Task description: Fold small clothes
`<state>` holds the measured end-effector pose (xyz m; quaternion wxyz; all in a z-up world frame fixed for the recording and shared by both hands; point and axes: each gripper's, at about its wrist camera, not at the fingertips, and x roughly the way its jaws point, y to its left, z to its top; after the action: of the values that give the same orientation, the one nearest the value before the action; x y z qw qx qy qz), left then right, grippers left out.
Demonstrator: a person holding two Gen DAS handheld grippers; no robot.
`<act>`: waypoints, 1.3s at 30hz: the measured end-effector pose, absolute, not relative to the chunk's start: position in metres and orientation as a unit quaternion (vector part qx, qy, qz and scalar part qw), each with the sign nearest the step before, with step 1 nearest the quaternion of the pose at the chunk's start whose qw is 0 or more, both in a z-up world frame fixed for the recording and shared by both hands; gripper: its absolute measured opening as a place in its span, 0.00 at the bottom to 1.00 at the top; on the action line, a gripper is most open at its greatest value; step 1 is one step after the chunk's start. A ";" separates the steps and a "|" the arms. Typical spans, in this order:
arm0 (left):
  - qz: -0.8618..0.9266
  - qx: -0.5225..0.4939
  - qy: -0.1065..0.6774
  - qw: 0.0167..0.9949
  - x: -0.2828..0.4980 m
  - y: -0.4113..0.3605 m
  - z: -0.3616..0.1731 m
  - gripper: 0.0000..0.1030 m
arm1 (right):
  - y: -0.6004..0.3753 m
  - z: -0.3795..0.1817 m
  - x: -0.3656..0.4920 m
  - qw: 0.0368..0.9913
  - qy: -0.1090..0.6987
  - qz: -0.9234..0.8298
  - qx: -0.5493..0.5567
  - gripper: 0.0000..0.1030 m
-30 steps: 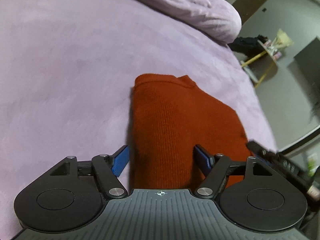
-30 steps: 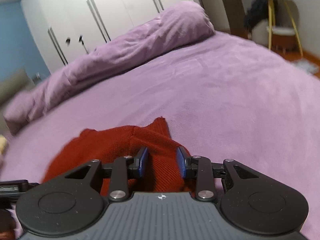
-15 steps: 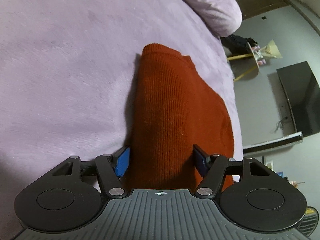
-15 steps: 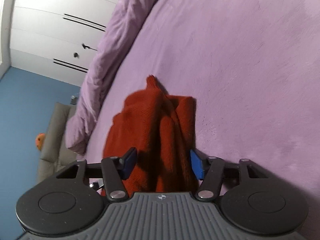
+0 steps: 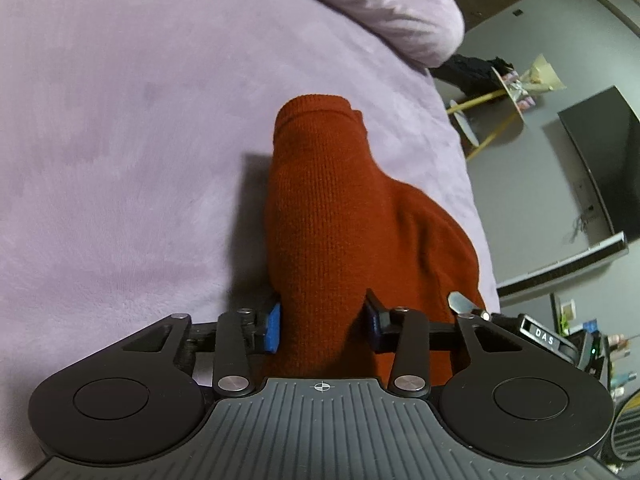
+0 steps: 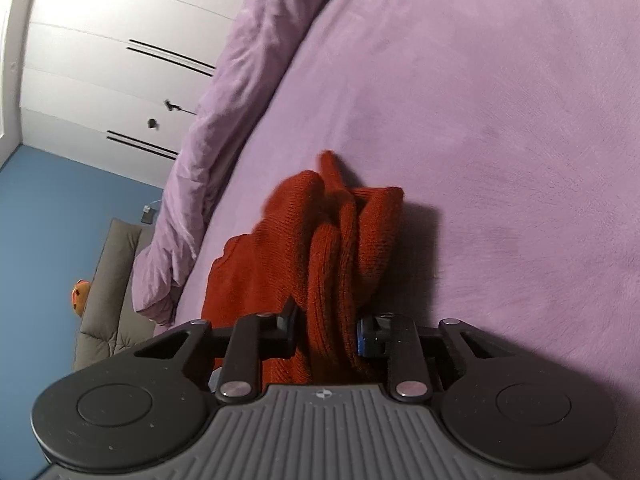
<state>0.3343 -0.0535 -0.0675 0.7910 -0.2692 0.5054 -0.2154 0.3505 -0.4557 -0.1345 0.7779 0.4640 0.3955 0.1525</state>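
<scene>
Lay bunched on the purple bed (image 5: 120, 160), that rust-red knit garment (image 5: 332, 216), near its right edge. Gathered between the closing jaws of the left gripper (image 5: 322, 326) at one end; pinched in thick folds by the right gripper (image 6: 326, 330), jaws narrowing too.

1. This is a bedroom in a home: a wide bed (image 5: 120, 160) with a lilac cover fills the space ahead of the claw.
2. A rumpled duvet (image 6: 240, 80) lies at the far edge.
3. White wardrobe doors (image 6: 100, 60) stand beyond it.
4. A television (image 5: 604, 160) sits off to the right.
</scene>
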 end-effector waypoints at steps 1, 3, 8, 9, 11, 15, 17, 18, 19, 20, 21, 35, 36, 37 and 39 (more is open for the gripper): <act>-0.215 -0.264 0.505 0.793 0.332 -0.053 -0.061 0.39 | -0.452 -0.129 0.350 0.779 0.395 0.155 0.461 0.23; -0.212 -0.259 0.508 0.794 0.327 -0.048 -0.052 0.38 | -0.445 -0.119 0.348 0.780 0.397 0.160 0.457 0.23; -0.193 -0.254 0.506 0.801 0.312 -0.026 -0.036 0.37 | -0.422 -0.105 0.343 0.773 0.416 0.165 0.449 0.23; -0.190 -0.255 0.505 0.802 0.308 -0.020 -0.034 0.37 | -0.418 -0.103 0.341 0.771 0.419 0.167 0.449 0.23; -0.184 -0.254 0.503 0.805 0.302 -0.011 -0.029 0.37 | -0.408 -0.098 0.336 0.769 0.423 0.173 0.447 0.23; -0.173 -0.247 0.499 0.812 0.292 0.004 -0.020 0.37 | -0.386 -0.089 0.328 0.766 0.428 0.183 0.443 0.23; -0.168 -0.245 0.499 0.814 0.289 0.011 -0.018 0.37 | -0.375 -0.084 0.324 0.765 0.432 0.187 0.439 0.23; -0.164 -0.244 0.498 0.816 0.287 0.016 -0.017 0.37 | -0.370 -0.083 0.322 0.765 0.435 0.188 0.436 0.23; -0.160 -0.243 0.497 0.817 0.285 0.021 -0.017 0.38 | -0.365 -0.082 0.320 0.765 0.437 0.189 0.434 0.23; -0.157 -0.241 0.497 0.819 0.283 0.025 -0.016 0.38 | -0.359 -0.081 0.319 0.764 0.440 0.188 0.432 0.23; -0.152 -0.239 0.497 0.820 0.282 0.029 -0.016 0.38 | -0.354 -0.081 0.318 0.763 0.443 0.189 0.432 0.23; -0.103 -0.186 0.506 0.836 0.279 0.046 -0.036 0.43 | -0.302 -0.091 0.318 0.775 0.482 0.163 0.374 0.25; -0.093 -0.178 0.506 0.839 0.281 0.044 -0.037 0.45 | -0.299 -0.088 0.318 0.784 0.486 0.155 0.353 0.27; -0.078 -0.168 0.500 0.846 0.281 0.044 -0.035 0.47 | -0.296 -0.084 0.318 0.795 0.489 0.141 0.330 0.31; -0.048 -0.157 0.475 0.865 0.280 0.046 -0.032 0.49 | -0.288 -0.075 0.315 0.826 0.482 0.101 0.274 0.36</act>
<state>0.2804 0.0458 -0.0316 0.8646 -0.1572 0.4748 -0.0484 0.3151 -0.2880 -0.0750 0.8259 0.2742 0.4821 0.1007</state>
